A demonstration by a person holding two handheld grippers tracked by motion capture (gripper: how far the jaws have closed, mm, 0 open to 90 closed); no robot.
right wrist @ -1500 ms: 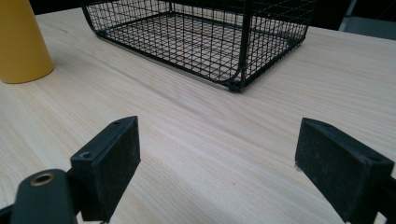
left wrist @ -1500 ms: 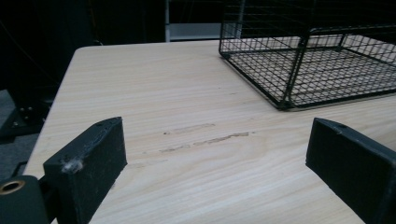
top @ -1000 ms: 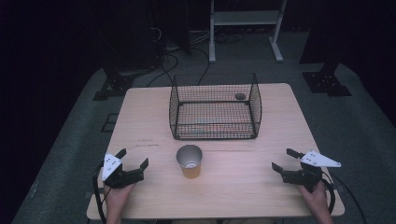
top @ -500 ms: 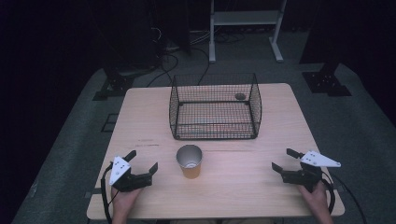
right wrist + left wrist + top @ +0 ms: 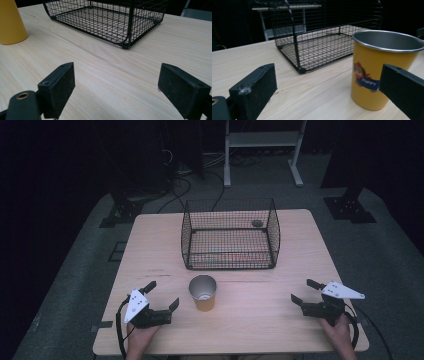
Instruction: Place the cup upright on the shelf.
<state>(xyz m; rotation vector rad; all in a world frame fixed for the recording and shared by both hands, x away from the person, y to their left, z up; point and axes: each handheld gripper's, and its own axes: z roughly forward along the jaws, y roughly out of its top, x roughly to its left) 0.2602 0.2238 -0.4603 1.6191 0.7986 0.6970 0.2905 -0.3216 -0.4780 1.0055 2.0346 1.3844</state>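
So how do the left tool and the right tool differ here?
The left tool sits close beside the yellow cup, angled toward it; the right tool sits far from the cup, near the table's right edge. In the left gripper view the cup overlaps one jaw; the right's jaws frame bare wood. Both are open and empty.

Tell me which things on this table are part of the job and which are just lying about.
In the job:
- yellow cup, which the open left tongs point at
- wire basket, possibly where it goes

Lying about:
- small dark object at the basket's far side
- right tongs, open, idle over bare table
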